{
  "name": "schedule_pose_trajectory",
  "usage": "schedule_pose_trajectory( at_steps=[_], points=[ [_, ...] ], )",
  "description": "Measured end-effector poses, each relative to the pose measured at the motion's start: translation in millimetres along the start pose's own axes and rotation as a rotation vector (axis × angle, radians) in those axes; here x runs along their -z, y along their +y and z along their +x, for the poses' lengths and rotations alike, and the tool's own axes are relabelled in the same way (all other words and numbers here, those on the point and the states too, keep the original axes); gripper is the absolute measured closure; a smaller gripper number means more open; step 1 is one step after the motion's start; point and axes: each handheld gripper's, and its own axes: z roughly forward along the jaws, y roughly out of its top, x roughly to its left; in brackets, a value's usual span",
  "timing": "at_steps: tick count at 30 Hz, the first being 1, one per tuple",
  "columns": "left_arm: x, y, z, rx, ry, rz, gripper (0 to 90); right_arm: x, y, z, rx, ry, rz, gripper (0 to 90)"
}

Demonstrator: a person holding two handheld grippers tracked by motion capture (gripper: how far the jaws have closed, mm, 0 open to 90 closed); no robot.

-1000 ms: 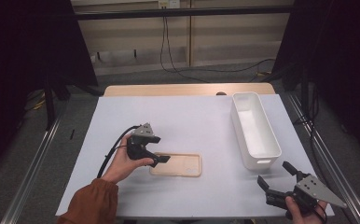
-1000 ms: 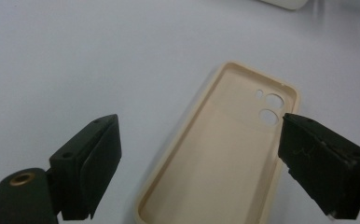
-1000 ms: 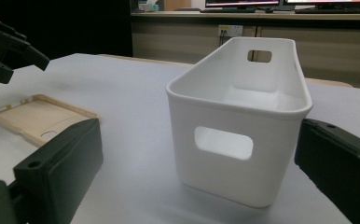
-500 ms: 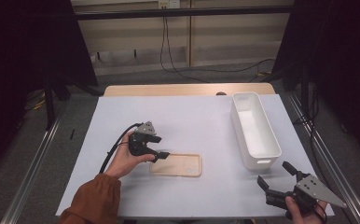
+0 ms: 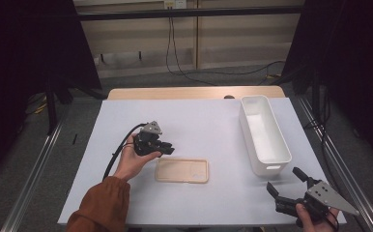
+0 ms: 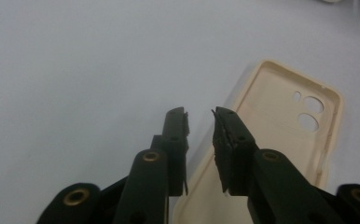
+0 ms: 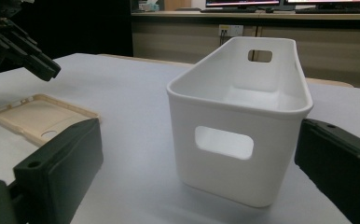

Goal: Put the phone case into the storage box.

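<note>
Hovering above the near-left corner of the phone case (image 5: pixel 182 170), your left gripper (image 5: pixel 167 149) has just been closing its jaws, and they now stand with only a narrow slit between them; in the left gripper view that slit is empty, the pads (image 6: pixel 225 135) press on nothing, and the rim of the case (image 6: pixel 280 126) lies below and past the tips, at one o'clock from them. Nothing is held there. You can see the case lying flat and hollow side up on the white table (image 5: pixel 199 125), its camera holes at the end away from the left gripper. Your right gripper (image 5: pixel 287 188) sits at the table's five o'clock corner, jaws spread wide and holding nothing. In the right gripper view both jaws frame the white bin (image 7: pixel 238 116), which stands just ahead at twelve o'clock without touching them. From above, the bin (image 5: pixel 264 135) stands upright at three o'clock of the table, long side running away from you, well apart from the case at its eight o'clock. Its inside looks bare, down to the floor, and a handle slot pierces each short wall.
</note>
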Motion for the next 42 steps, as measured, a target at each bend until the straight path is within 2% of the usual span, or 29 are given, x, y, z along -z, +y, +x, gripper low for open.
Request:
schedule_pose_trajectory(
  at_steps=[6, 7, 11, 25, 30, 33, 35, 42],
  points=[
    [-1.9, 0.4, 4.1, 0.026, 0.005, 0.017, 90.0, 0.1, 0.0, 0.0, 0.001, 0.000, 0.000, 0.8],
    [-3.3, 0.6, 4.5, 0.044, 0.009, 0.019, 90.0, 0.1, 0.0, 0.0, 0.000, 0.000, 0.000, 0.8],
    [-7.2, 1.2, 5.0, 0.055, 0.022, 0.041, 90.0, -0.1, -0.1, -0.1, 0.000, 0.000, 0.001, 0.9],
    [-19.9, -3.5, 7.3, 0.052, 0.062, 0.108, 90.0, -0.1, -0.2, 0.5, 0.000, 0.004, 0.003, 0.8],
    [-23.7, -5.0, 6.1, 0.070, 0.069, 0.124, 90.0, -0.1, -0.2, 0.3, 0.000, 0.002, 0.003, 0.8],
    [-24.3, -5.5, 4.9, 0.050, 0.082, 0.154, 90.0, 0.0, -0.3, 0.2, -0.001, 0.001, 0.002, 0.8],
    [-26.1, -7.8, 5.3, 0.063, 0.075, 0.147, 90.0, 0.3, -0.3, 0.3, 0.000, 0.004, 0.002, 0.8],
    [-26.1, -12.4, 4.3, 0.062, 0.066, 0.149, 90.0, 0.7, -0.3, 0.3, 0.000, 0.002, 0.002, 0.8]
  ],
)
